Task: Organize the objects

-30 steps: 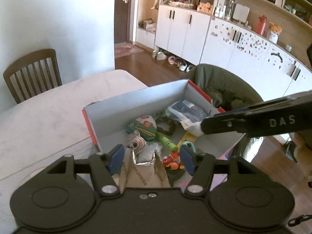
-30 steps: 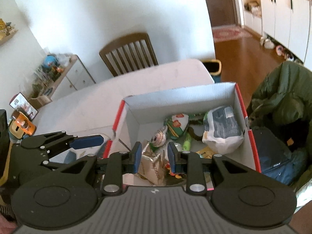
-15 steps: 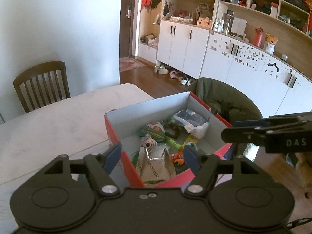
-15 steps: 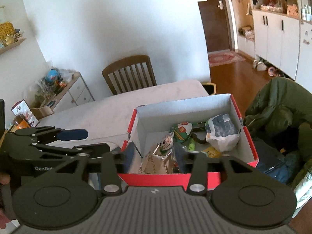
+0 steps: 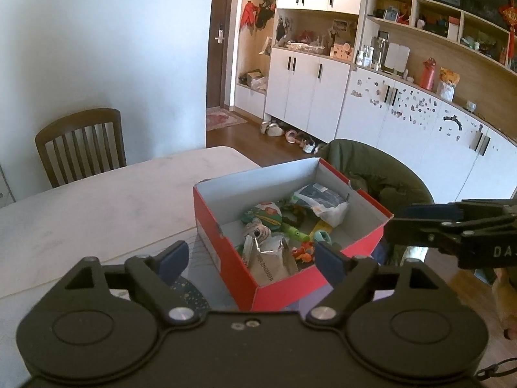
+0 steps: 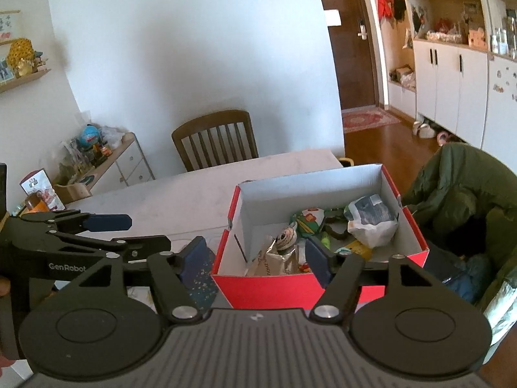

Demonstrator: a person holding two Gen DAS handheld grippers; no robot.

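A pale table [image 5: 97, 207] filled the lower left of the frame. The red box [image 5: 284, 286], holding light toys, sat at centre. Both the left gripper [image 5: 250, 257] and right gripper [image 6: 255, 255] were spread open, empty. Its stiff cardboard walls were judged the best hold.

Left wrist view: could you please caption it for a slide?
Open left claw facing a red box of toys on the table.
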